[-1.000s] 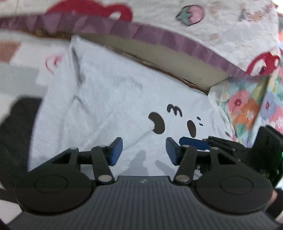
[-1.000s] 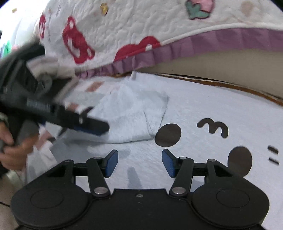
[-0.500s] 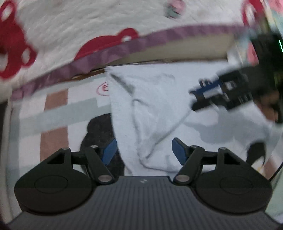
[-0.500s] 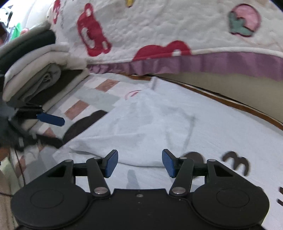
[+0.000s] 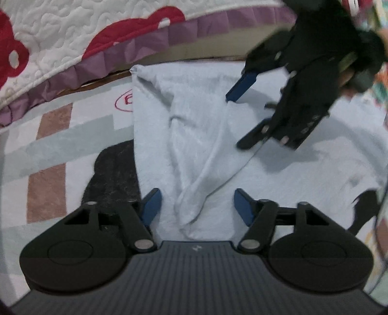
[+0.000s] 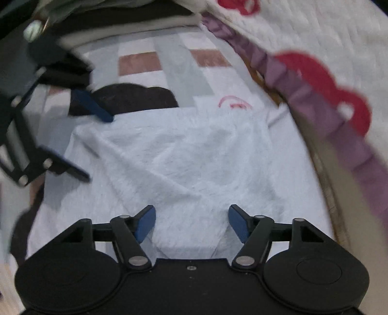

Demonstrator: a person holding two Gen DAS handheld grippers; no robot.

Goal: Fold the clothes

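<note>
A pale blue fleecy garment (image 5: 194,135) lies spread on a patterned mat, with one sleeve (image 5: 208,184) folded in across its body. My left gripper (image 5: 195,209) hangs open just above the sleeve's lower end, its pads on either side of the cuff without pinching it. My right gripper (image 6: 191,224) is open over the garment (image 6: 179,164) near its edge, nothing between its fingers. Each gripper appears in the other's view: the right one (image 5: 245,116) at upper right, the left one (image 6: 94,143) at left.
A checked mat (image 5: 48,155) with a dark animal shape (image 5: 114,174) lies under the garment. A quilted bedspread with red prints and a purple frill (image 5: 101,58) overhangs the far side. A stack of folded clothes (image 6: 116,17) sits at the upper left of the right wrist view.
Both grippers have swung left from the printed front of the garment to its folded sleeve side. The right gripper turned toward the mat; both stayed open throughout.
</note>
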